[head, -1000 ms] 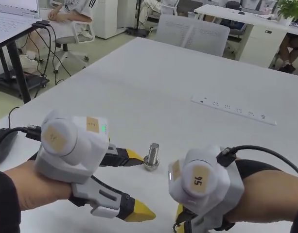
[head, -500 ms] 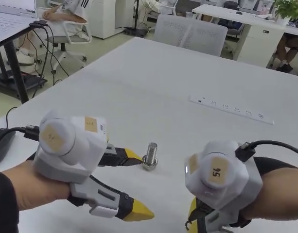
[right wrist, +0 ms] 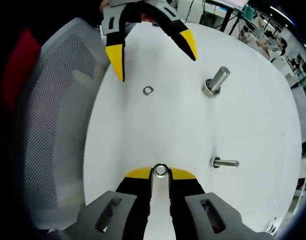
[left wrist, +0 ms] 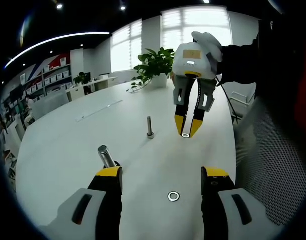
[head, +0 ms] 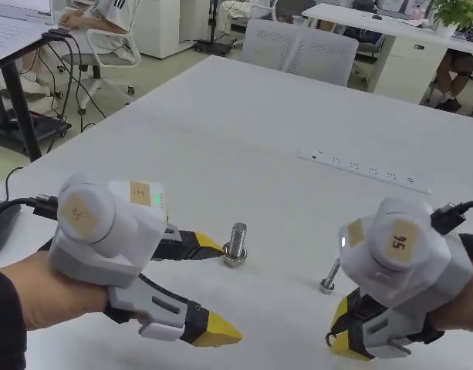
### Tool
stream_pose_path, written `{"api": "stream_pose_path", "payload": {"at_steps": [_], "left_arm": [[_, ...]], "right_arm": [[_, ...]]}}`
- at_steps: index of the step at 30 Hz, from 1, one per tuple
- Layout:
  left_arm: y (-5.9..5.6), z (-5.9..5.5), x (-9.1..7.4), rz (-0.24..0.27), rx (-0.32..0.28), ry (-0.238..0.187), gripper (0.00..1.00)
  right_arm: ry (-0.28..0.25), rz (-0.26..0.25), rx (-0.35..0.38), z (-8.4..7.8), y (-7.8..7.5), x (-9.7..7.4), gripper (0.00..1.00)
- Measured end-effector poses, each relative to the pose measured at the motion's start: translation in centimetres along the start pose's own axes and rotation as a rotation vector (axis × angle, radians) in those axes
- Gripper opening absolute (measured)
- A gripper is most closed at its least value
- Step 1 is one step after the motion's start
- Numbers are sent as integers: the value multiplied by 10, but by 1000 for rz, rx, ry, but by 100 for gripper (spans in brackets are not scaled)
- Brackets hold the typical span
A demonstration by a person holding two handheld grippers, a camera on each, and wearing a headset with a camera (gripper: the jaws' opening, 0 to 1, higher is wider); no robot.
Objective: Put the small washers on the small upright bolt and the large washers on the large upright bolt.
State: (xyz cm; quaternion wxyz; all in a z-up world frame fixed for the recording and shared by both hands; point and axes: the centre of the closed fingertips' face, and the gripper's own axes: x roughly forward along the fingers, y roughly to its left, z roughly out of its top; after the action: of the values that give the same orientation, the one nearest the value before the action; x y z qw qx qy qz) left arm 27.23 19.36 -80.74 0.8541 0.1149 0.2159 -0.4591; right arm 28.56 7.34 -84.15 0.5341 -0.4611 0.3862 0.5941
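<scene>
Nearest the person, the right gripper (right wrist: 161, 173) pinches a washer (left wrist: 185, 135) between closed tips, off to the right of the large bolt (head: 235, 245), likely poised for threading; the left gripper (head: 217, 290), jaws wide apart, straddles a loose washer (left wrist: 173, 196) just short of the large bolt, apparently lining up a pick; the small bolt (head: 329, 277) stands near the large bolt's right; a power strip (head: 367, 171) lies well beyond.

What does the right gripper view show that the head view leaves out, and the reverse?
Right gripper view: a washer pinched in the right hand-held gripper, plus a loose washer on the table. Head view: a power strip and a grey chair. Shared: large bolt, small bolt, open left hand-held gripper.
</scene>
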Motion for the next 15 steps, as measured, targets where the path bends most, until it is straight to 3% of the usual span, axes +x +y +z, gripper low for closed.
{"api": "stream_pose_path", "payload": {"at_steps": [15], "left_arm": [[-1, 1, 0, 1, 3, 2, 63]], "right_arm": [[-15, -88, 57, -12, -32, -35, 13]]}}
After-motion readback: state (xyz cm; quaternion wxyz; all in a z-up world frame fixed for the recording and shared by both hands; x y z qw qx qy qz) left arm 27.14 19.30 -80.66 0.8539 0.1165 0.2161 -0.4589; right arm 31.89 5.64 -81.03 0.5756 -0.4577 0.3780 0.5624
